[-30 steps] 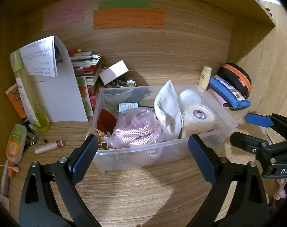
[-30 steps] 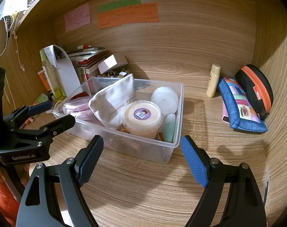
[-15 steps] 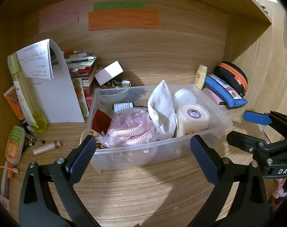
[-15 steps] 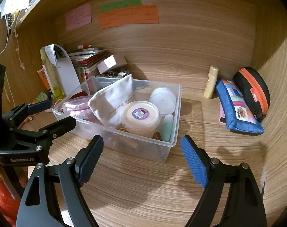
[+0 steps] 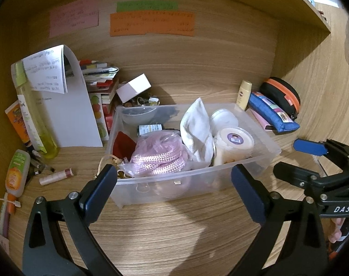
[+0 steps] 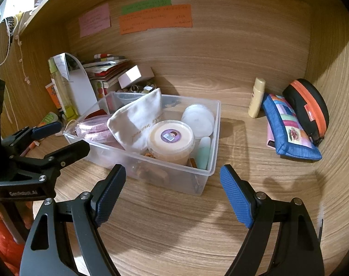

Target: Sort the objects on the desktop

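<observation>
Left gripper (image 5: 173,184): I have it spread wide and empty, low over the desk (image 5: 174,230), pointed at the near long wall of the bin (image 5: 197,181).
Right gripper (image 6: 172,187): also released and empty, aimed at the bin's near right corner.
Bin: clear plastic, middle of the desk, long axis running left to right across my left view; already packed with pink rope (image 5: 158,158), a white pouch (image 5: 197,128), two round tubs (image 5: 234,138) and smaller bits.
Loose on the left: lip balm (image 5: 56,176), lying flat just left of the bin, long axis roughly left-right; an orange-capped tube (image 5: 15,172) beyond it, by the side wall.
Loose on the right: cream bottle (image 6: 256,97) upright at the back panel; blue pencil case (image 6: 289,128) and black pouch (image 6: 307,105) beside it, well apart from the bin.
Key relation: lip balm sits forward-left of my left gripper, clearly that hand's reach; I judge the pencil case belongs to the right.
Next, my guess: swing left, close across the balm's short axis.
</observation>
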`<state>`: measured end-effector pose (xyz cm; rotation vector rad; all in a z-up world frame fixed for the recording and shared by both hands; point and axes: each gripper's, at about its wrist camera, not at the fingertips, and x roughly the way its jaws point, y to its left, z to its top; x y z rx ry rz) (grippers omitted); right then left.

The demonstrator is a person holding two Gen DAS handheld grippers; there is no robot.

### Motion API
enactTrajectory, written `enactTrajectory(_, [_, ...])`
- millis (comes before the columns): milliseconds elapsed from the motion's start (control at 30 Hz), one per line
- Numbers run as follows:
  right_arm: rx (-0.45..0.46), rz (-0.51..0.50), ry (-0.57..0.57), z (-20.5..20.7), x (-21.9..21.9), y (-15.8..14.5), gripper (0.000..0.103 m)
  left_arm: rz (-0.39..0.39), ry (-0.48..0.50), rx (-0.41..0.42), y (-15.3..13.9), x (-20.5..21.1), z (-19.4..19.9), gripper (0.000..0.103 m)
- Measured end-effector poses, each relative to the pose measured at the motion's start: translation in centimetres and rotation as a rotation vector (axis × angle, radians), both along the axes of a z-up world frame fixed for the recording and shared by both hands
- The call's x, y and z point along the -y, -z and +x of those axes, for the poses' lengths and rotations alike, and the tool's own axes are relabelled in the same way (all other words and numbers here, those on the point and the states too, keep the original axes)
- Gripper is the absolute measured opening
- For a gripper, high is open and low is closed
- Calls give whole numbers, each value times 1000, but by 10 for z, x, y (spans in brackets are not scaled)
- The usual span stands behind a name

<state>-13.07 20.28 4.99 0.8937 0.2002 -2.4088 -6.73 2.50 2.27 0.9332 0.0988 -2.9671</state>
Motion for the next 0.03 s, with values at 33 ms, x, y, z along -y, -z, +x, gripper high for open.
enactTrajectory(33, [1, 0, 1, 0, 0, 1, 82, 1, 5, 2, 0, 0, 0, 101])
